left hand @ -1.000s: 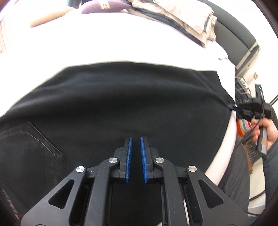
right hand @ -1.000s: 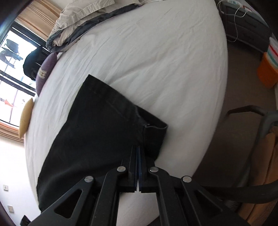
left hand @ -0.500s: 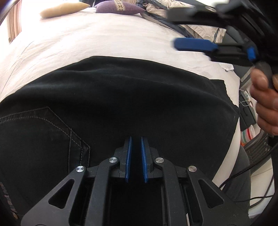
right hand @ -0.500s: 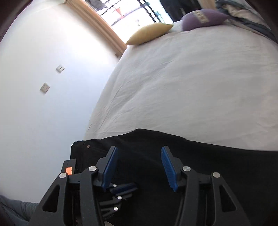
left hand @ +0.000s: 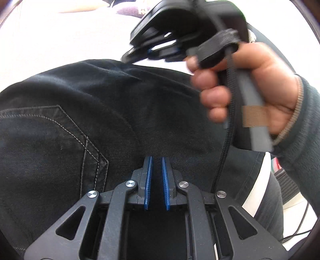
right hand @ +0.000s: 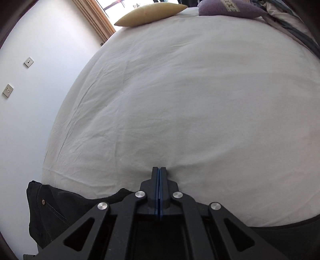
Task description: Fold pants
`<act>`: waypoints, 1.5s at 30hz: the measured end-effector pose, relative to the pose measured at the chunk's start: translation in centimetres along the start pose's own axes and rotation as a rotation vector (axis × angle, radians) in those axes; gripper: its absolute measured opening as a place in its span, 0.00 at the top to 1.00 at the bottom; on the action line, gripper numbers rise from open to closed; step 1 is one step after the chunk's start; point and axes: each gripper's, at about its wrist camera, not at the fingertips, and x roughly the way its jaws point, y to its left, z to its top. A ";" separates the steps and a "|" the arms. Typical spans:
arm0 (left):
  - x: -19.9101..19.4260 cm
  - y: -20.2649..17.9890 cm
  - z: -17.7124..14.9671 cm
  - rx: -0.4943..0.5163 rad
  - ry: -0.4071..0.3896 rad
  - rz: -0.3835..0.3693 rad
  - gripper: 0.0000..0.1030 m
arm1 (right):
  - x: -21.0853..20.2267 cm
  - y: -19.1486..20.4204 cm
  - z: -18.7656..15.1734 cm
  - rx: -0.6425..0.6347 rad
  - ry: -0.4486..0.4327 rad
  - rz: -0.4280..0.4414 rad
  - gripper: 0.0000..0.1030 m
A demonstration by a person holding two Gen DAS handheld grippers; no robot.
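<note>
Bed [right hand: 200,100]: we record one, covered by a lightly creased white sheet [right hand: 140,130]. Lying directly on it we count black pants [left hand: 120,120], spread flat along the near edge with a stitched back pocket [left hand: 50,140] facing up; a yellow cushion [right hand: 152,14] at the far edge; a purple cushion [right hand: 230,9] beside it; and rumpled pale bedding [right hand: 290,26] heaped at the far right corner.

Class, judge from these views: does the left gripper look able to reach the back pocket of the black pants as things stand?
Probably yes: the left gripper is just beside the back pocket on the pants, with only flat fabric between; the right gripper is on the other side.
</note>
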 end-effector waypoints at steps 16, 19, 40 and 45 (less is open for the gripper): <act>7.8 0.5 12.9 0.114 0.232 -0.137 0.94 | -15.1 -24.7 -19.4 0.510 -0.096 -0.030 1.00; 7.6 2.0 14.0 0.090 0.212 -0.129 0.94 | -16.6 -26.8 -20.7 0.541 -0.140 -0.156 1.00; 4.6 -9.4 0.3 0.240 0.254 -0.191 0.94 | -17.0 -24.3 -23.3 0.554 0.034 -0.066 1.00; 0.5 -8.1 -1.2 0.234 0.220 -0.155 0.94 | -20.2 -24.3 -22.5 0.565 -0.013 -0.266 0.95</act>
